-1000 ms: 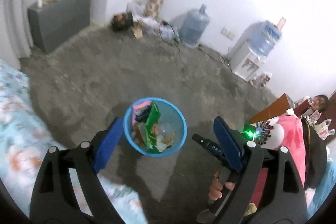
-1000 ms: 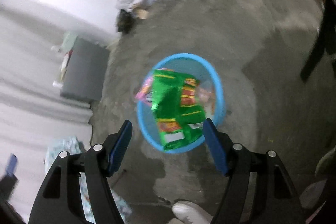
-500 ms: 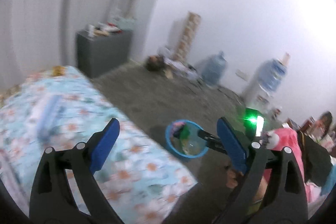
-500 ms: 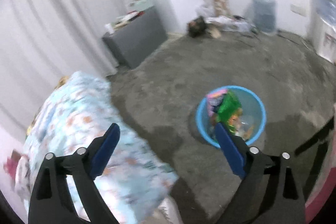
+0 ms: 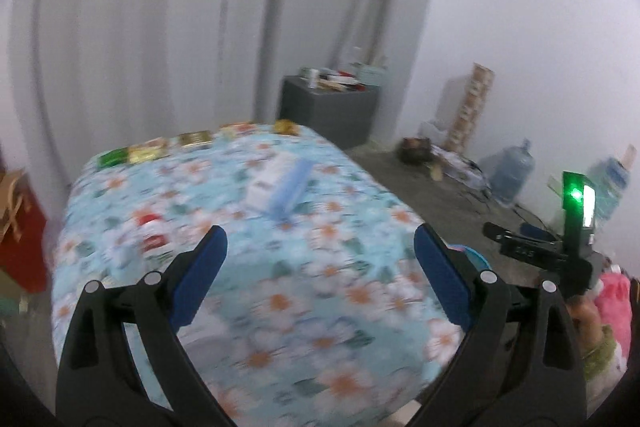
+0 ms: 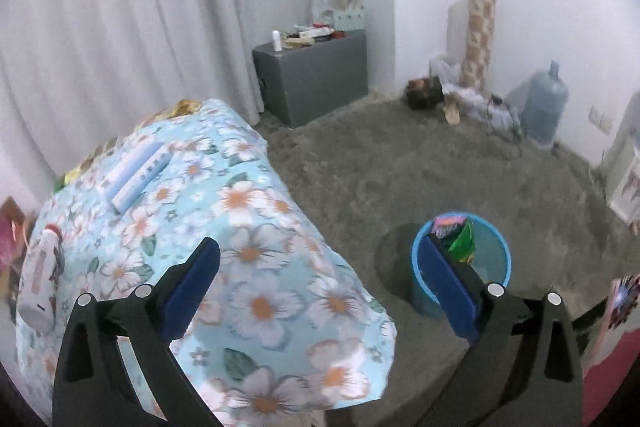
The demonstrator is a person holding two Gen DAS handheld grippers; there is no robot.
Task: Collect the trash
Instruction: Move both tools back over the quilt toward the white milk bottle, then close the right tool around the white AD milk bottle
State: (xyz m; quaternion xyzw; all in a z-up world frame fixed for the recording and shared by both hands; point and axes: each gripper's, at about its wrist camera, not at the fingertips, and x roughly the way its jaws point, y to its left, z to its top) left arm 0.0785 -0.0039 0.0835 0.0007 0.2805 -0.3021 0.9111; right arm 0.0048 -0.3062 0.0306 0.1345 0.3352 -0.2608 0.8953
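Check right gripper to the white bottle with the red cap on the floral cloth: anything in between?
Nothing visible. The right gripper, jaws opening and empty, hangs over bare floral cloth; the white bottle with the red cap lies exposed near the cloth's left edge.

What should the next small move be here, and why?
Probably bring the left gripper toward the white bottle with the red label lying on the floral-covered table. Both it and the right gripper, whose jaws are opening, hold nothing, the blue bin already holds wrappers, and items remain on the cloth.
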